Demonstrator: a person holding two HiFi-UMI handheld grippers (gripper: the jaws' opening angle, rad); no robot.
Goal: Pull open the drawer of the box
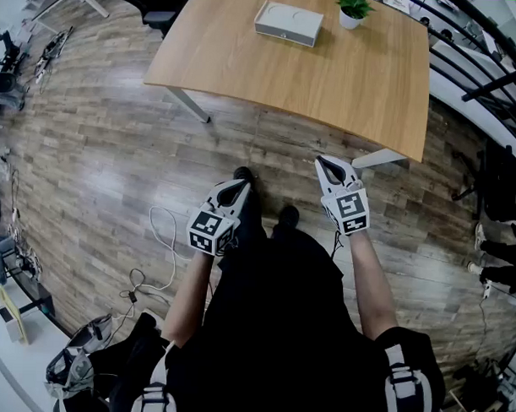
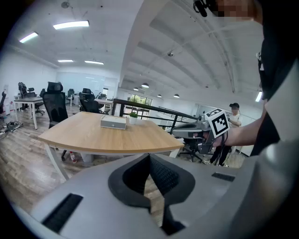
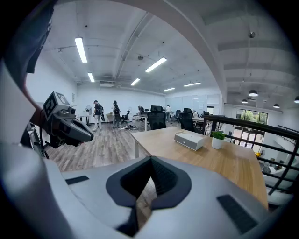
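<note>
Left gripper [image 1: 239,188] and right gripper [image 1: 330,168] hover side by side before the person's body, above the wood floor [image 1: 99,153]. Each has its jaws pressed together on nothing. Well ahead of both, untouched, the box [image 1: 288,23] lies flat near the far edge of the table [image 1: 330,85], just beside a potted plant [image 1: 355,10]. Its long axis runs roughly left to right, one long side facing the grippers.
</note>
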